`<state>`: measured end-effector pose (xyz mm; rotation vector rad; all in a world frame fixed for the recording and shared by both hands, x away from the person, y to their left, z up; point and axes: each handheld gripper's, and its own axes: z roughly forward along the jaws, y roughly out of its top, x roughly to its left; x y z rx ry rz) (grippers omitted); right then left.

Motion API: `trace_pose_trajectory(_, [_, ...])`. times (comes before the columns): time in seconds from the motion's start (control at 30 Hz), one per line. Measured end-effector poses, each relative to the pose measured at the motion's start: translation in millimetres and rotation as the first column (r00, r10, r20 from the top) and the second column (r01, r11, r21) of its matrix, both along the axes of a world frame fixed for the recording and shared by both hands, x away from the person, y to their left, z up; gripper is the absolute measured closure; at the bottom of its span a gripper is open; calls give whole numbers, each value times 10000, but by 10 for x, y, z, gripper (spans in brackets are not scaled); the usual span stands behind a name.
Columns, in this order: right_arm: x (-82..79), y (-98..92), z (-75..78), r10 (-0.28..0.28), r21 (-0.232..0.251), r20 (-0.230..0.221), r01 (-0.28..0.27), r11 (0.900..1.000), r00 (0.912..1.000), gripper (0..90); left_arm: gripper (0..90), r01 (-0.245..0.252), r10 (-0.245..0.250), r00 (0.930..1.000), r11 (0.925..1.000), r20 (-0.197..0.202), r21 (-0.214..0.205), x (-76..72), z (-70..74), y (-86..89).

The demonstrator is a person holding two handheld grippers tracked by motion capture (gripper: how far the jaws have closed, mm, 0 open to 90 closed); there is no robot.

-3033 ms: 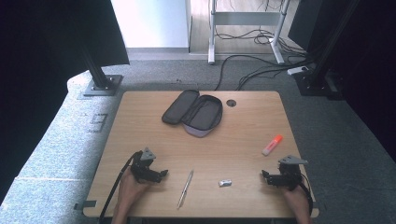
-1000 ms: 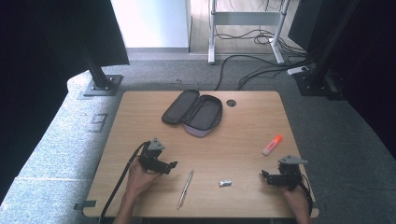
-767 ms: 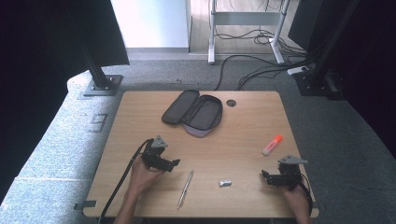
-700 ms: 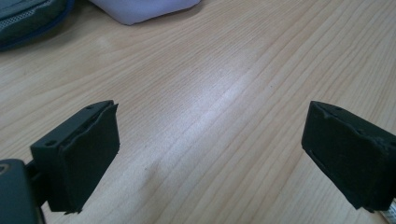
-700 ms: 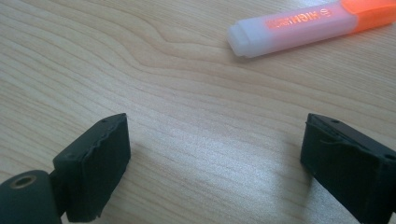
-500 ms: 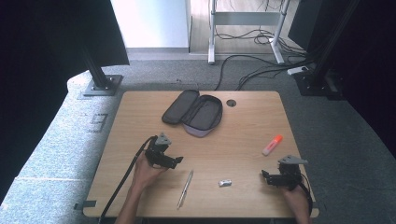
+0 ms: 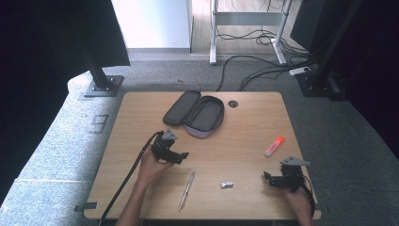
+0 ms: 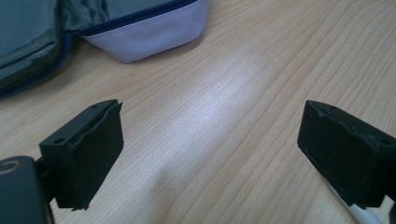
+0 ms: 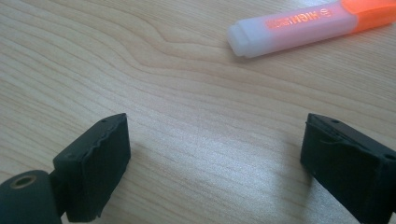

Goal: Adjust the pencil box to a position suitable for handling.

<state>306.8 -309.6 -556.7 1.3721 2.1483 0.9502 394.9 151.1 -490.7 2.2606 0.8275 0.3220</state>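
Taking the open pencil case [image 7: 195, 114] at the far middle of the wooden table [image 7: 249, 127] as the reference, the left gripper [image 7: 178, 157] hovers just nearer the person than the case, jaws spread wide with nothing between them; in the left gripper view the case's pale lip [image 8: 149, 32] lies just ahead and a white tip, probably the pen, peeks beside the right-hand pad [image 8: 348, 156]. The pen [image 7: 187, 189] lies nearer the person again, close to the table's front edge and apart from the gripper. The right gripper [image 7: 273, 181] rests far to the right of the case, jaws likewise released and empty, with the orange highlighter [image 7: 274, 146] [image 9: 310, 28] just beyond it. A small white item [image 7: 227, 184], possibly an eraser or a cap, lies between pen and right gripper; its identity cannot be told. Risks, as judged: the pen is slim and round, so a descent off its axis may roll it toward the front edge; a grip near one end would let it swing on the lift; the case is soft and unanchored, so a jaw pressed on its lip may push it away or fold it shut. The trailing cable [image 7: 127, 181] could sweep the pen. Contents: the case stands unzipped, both halves laid open; no item is discernible inside, though the interior is dark.
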Motion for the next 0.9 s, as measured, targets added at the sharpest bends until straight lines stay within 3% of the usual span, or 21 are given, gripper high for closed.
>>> trace_pose_trajectory(0.23, [0,0,0,-2,2,-1,2,10000,10000,79,75,162,-162,9999,9998,-8,62,94,44,-126])
trace_pose_trajectory(0.33, [0,0,0,-2,2,-6,2,10000,10000,79,83,216,-218,9997,9994,-92,-289,134,60,-150])
trace_pose_trajectory(0.5, [0,0,0,-2,2,-4,2,10000,10000,79,84,231,-231,9997,9996,-10,-172,196,87,-212])
trace_pose_trajectory(0.57, [0,0,0,-1,2,-5,1,10000,10000,79,91,246,-247,9997,9990,-30,-374,220,104,-220])
trace_pose_trajectory(0.7, [0,0,0,-1,2,-4,1,10000,10000,79,93,272,-272,9996,9995,-14,-129,274,116,-270])
trace_pose_trajectory(0.8, [0,0,0,-1,2,-5,1,10000,10000,79,99,325,-328,9994,9989,-63,-336,321,128,-303])
trace_pose_trajectory(0.9, [0,0,0,-3,2,-4,3,10000,10000,79,100,397,-397,9992,9991,8,-130,361,140,-365])
